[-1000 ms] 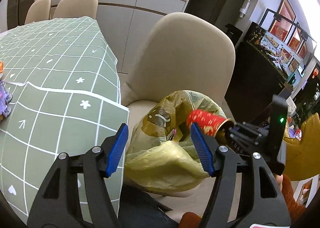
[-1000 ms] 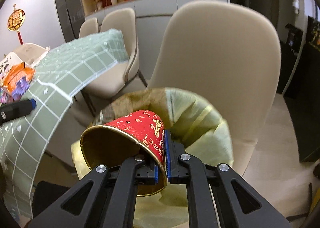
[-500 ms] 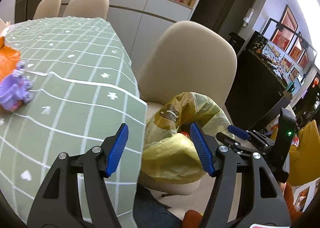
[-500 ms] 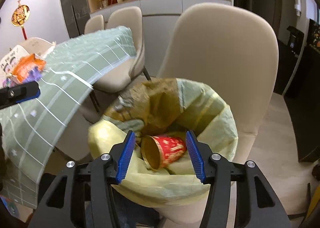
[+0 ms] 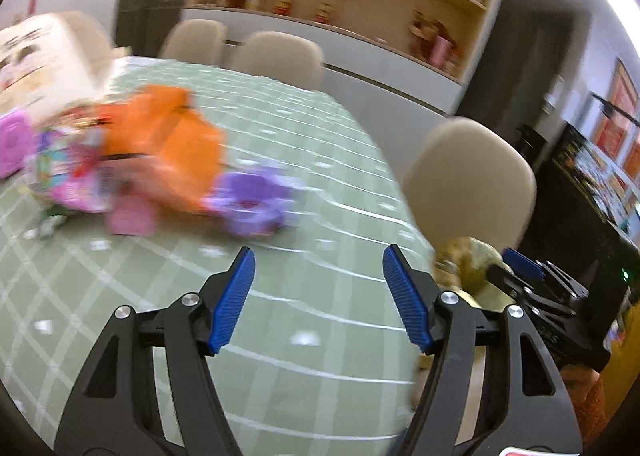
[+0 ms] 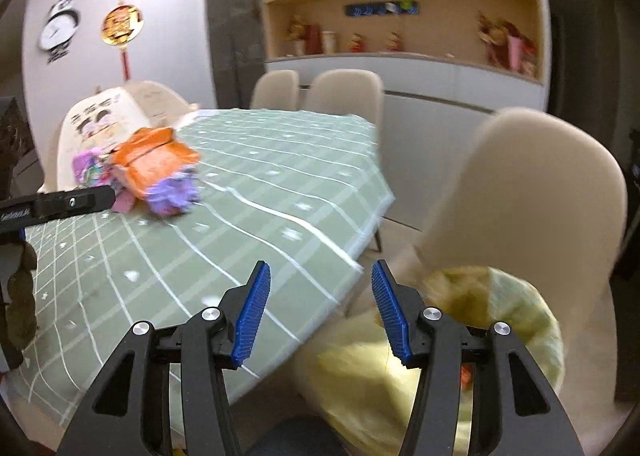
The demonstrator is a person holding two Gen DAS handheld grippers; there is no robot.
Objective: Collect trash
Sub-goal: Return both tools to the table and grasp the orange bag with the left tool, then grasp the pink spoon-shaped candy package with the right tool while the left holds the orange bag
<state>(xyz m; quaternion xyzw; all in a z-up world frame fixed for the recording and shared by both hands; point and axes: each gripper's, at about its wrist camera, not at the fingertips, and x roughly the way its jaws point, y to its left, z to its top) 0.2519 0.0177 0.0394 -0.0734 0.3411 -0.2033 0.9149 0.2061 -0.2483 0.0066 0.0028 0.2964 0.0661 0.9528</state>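
A pile of trash lies on the green checked table (image 5: 304, 296): an orange wrapper (image 5: 168, 144), a crumpled purple piece (image 5: 252, 204) and pink packets (image 5: 72, 176). The same pile shows in the right wrist view, with the orange wrapper (image 6: 152, 164) and purple piece (image 6: 172, 196). My left gripper (image 5: 316, 296) is open and empty over the table, short of the pile. My right gripper (image 6: 318, 312) is open and empty at the table's edge. The yellow trash bag (image 6: 500, 336) sits on a beige chair (image 6: 532, 192), with a bit of the red cup (image 6: 466, 376) inside.
More beige chairs (image 6: 344, 92) stand at the table's far side. A white carton (image 5: 36, 56) stands behind the pile. A shelf unit with ornaments (image 6: 400, 8) lines the back wall. The left gripper's body (image 6: 56, 204) reaches in from the left in the right wrist view.
The right gripper opened and dropped the red cup into the bag. Both grippers then swung left from the bag toward the table and the trash pile.
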